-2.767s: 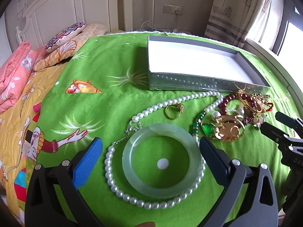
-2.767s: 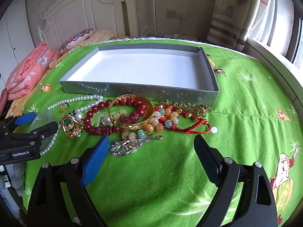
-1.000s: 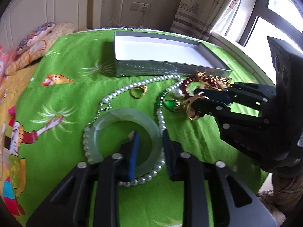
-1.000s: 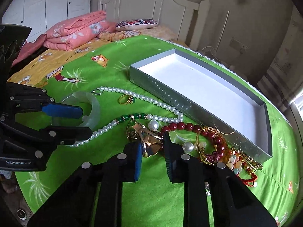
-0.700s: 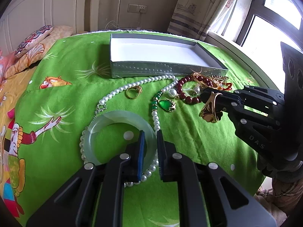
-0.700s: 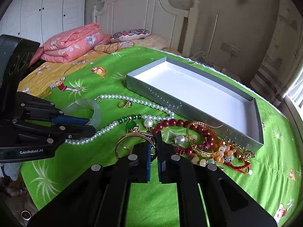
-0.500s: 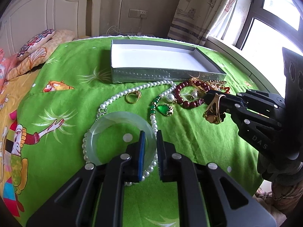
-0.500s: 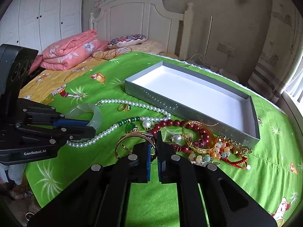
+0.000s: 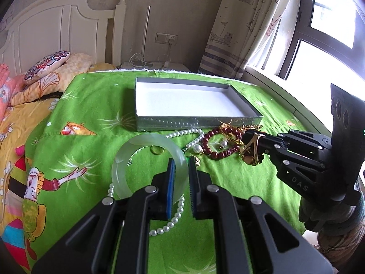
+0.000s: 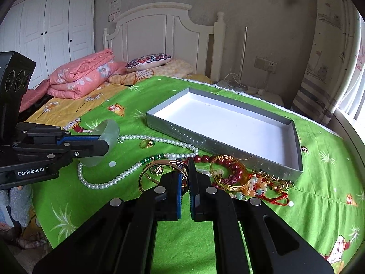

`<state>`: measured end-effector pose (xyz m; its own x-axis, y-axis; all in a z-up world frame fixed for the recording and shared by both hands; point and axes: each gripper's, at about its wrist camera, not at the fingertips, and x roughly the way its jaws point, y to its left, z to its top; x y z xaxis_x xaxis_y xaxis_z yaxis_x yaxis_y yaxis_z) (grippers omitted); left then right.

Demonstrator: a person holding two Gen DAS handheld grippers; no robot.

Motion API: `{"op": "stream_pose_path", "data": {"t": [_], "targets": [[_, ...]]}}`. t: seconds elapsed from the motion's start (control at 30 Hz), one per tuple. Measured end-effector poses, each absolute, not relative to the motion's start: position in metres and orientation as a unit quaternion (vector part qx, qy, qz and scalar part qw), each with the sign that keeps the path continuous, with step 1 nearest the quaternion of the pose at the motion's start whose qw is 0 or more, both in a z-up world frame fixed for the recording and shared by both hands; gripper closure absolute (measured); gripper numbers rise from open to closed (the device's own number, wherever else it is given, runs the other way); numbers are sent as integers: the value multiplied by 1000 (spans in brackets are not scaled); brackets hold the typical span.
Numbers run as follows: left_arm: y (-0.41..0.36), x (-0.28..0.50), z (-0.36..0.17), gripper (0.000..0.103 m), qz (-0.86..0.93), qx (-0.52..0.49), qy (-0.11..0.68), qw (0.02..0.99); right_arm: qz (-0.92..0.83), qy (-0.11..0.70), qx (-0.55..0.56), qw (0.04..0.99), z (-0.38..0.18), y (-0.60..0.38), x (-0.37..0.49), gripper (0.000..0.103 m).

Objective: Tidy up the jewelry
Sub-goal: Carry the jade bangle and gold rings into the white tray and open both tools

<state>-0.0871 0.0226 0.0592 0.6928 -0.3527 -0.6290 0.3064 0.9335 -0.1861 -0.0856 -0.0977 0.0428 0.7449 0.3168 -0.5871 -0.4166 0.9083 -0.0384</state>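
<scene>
Left gripper — clamps jade bangle | right gripper — clamps gold bangle

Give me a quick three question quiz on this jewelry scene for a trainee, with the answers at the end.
1. True or false: the silver box already holds jewelry.
2. What is the left gripper clamping?
A. pearl necklace
B. jade bangle
C. gold ring
3. Fill in: the right gripper is shut on the ____ bangle.

Key:
1. False, its white floor is bare.
2. B, the jade bangle, lifted off the bedspread.
3. Gold; the gold bangle.
</scene>
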Motion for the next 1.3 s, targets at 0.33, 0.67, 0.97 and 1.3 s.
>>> {"op": "stream_pose_path", "data": {"t": [0.33,0.67,0.97,1.3], "targets": [[-1,-49,82,92,-191,-22,337,922,177,300,-68,935,45,-111,-66,96],[-38,20,101,92,-193,4,332,923,140,316,-33,938,54,-137,-10,96],[-64,98,66,91,-174,16,384,907,86,364,20,927,38,-164,65,96],[-82,115,53,90,-159,54,380,909,53,411,34,909,12,-170,105,81]]}}
